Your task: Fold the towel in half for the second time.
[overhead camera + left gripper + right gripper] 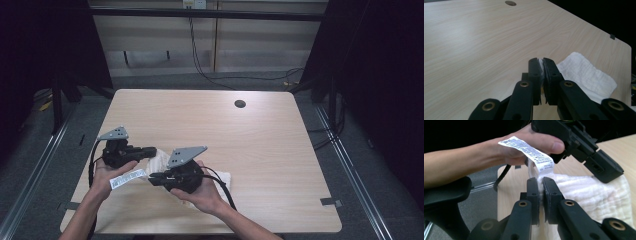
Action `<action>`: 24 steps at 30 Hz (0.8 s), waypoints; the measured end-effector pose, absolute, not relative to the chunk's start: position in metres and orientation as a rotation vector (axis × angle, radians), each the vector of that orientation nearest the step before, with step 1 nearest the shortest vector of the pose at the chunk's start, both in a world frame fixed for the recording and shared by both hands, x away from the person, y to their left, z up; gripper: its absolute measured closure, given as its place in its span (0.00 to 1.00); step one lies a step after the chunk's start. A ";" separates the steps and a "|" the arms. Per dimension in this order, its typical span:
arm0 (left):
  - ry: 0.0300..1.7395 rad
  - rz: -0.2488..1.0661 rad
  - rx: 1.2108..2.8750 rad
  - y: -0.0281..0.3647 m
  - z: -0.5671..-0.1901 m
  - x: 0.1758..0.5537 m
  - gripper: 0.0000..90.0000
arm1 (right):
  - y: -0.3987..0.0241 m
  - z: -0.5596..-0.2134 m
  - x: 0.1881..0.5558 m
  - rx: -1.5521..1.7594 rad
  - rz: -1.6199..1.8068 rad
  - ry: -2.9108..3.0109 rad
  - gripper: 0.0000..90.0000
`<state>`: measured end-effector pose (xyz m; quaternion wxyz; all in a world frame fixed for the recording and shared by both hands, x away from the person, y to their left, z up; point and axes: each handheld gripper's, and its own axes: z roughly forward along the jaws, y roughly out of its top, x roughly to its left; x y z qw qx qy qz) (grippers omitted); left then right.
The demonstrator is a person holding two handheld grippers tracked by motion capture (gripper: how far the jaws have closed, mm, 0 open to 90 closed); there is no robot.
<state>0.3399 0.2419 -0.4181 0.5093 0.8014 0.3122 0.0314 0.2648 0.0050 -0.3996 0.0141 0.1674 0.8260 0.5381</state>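
A white cloth (160, 161) lies partly lifted over the near left of the wooden table (260, 145), its far end (223, 178) resting behind the right hand. A printed care label (127, 178) hangs from it. My left gripper (151, 150) is shut on an edge of the cloth; in the left gripper view the jaws (541, 63) pinch a thin white fold, with the rest of the cloth (586, 73) lying beyond. My right gripper (152, 178) is shut on the cloth right below the label (529, 151). The right gripper view also has the left gripper (609, 173) over the cloth (594, 195).
A round cable hole (240, 104) sits at the table's far side. A tape mark (331, 202) sticks out at the near right edge. Dark floor, metal rails and cables surround the table. A black chair part (444, 202) is at the lower left of the right gripper view.
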 end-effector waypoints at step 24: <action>0.597 -0.033 2.080 0.137 -0.429 0.339 0.95 | -0.058 -0.411 0.235 0.592 1.600 2.543 0.94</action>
